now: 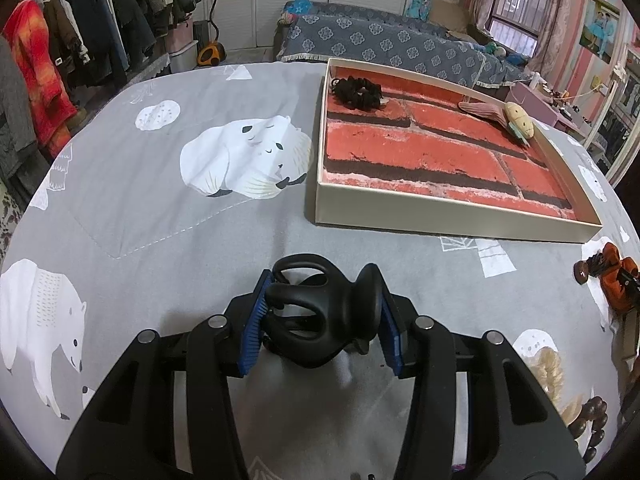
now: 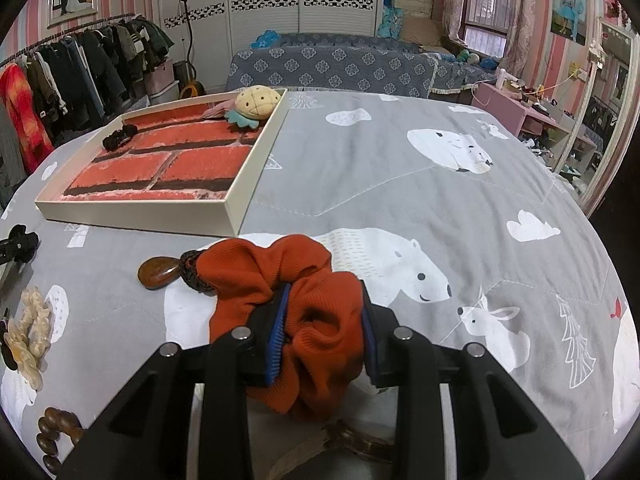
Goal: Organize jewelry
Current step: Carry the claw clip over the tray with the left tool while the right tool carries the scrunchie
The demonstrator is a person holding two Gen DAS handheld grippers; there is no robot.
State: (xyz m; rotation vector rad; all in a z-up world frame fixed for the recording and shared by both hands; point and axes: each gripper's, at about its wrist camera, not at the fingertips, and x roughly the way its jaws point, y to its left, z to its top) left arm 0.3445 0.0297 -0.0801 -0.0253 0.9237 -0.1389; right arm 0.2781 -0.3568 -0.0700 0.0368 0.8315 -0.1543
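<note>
Both grippers are loaded, which suggests each piece is on its way to the box (image 1: 452,222): the left gripper (image 1: 322,320) has its jaws closed on a black hair claw (image 1: 316,316), pinched across its body so the prongs point forward, while the right gripper (image 2: 324,328) squeezes an orange scrunchie (image 2: 304,304) by one bunched fold, the rest spilling onto the grey bedspread (image 2: 400,184). The box, lined with a brick pattern, sits ahead on the bed and already holds a black scrunchie (image 1: 358,90) in a far corner and a plush pineapple clip (image 2: 256,102) at the opposite far corner (the middle looks free, so a drop there seems easiest). Near the orange scrunchie lie a brown teardrop pendant (image 2: 158,274), a cream scrunchie (image 2: 28,332) and dark wooden beads (image 2: 54,436), not yet sorted; the box's raised rim is the only thing to clear
</note>
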